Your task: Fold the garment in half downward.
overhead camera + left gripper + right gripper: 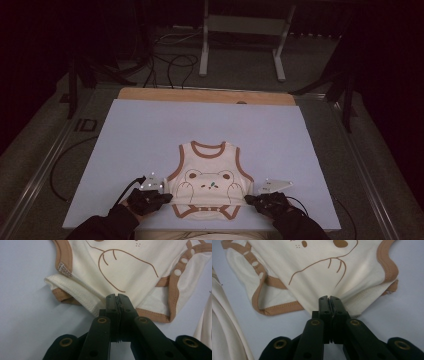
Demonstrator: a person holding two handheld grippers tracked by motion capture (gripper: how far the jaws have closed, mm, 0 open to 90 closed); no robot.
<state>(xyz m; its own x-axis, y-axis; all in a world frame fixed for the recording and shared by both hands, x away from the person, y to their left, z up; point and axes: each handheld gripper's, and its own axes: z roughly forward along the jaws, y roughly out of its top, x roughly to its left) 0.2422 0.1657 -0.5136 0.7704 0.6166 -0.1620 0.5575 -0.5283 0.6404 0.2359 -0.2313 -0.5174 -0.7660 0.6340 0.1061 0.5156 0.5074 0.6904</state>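
A cream sleeveless baby bodysuit with brown trim and a bear print lies flat on the pale blue board, neck toward the far side. My left gripper is shut on its left side edge near the bottom, where the fabric folds and bunches at the closed tips. My right gripper is shut on the right side edge. There the cloth creases in toward the closed tips. Both gloved hands rest low at the board's near edge.
The board's far end shows a wooden strip. Beyond it on the floor stand a white metal frame and loose cables. A cream cloth hangs at the near edge of the board.
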